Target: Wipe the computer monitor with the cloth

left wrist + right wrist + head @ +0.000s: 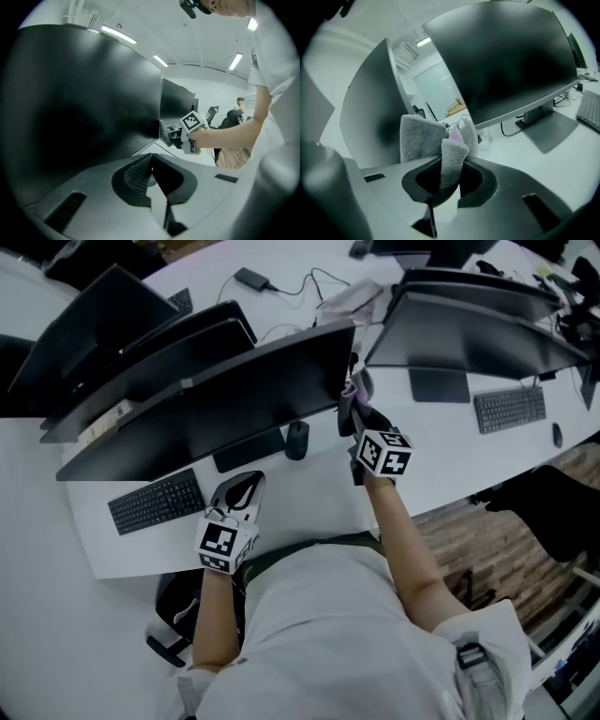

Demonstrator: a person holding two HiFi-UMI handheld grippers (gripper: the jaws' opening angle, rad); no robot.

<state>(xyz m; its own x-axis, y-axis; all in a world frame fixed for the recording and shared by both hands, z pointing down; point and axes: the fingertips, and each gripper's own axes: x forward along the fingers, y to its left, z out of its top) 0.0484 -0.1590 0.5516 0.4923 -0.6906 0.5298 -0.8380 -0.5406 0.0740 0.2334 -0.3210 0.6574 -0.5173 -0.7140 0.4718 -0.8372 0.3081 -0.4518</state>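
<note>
1. Holding a folded grey cloth (436, 140), the right gripper (443, 176) has its jaws clamped on one fold. The rest of the wad bunches up past the tips, right at the near side edge of the monitor (234, 399).
2. The left gripper (150, 178) has its jaws pressed together on nothing and sits low over the desk (84, 549), under the screen's bottom edge.
3. The cloth looks soft, light and floppy, so the loose wad ahead of the jaws should do the wiping. The panel is probably fragile and could rock on its stand, so light pressure seems smart.
4. Room-wise, the screen runs wide open toward the left gripper. On the right gripper's other side the neighbouring monitor (469, 334) sits near, so that gap's tight. The mouse (297, 439) and keyboard (157, 502) lie below.
</note>
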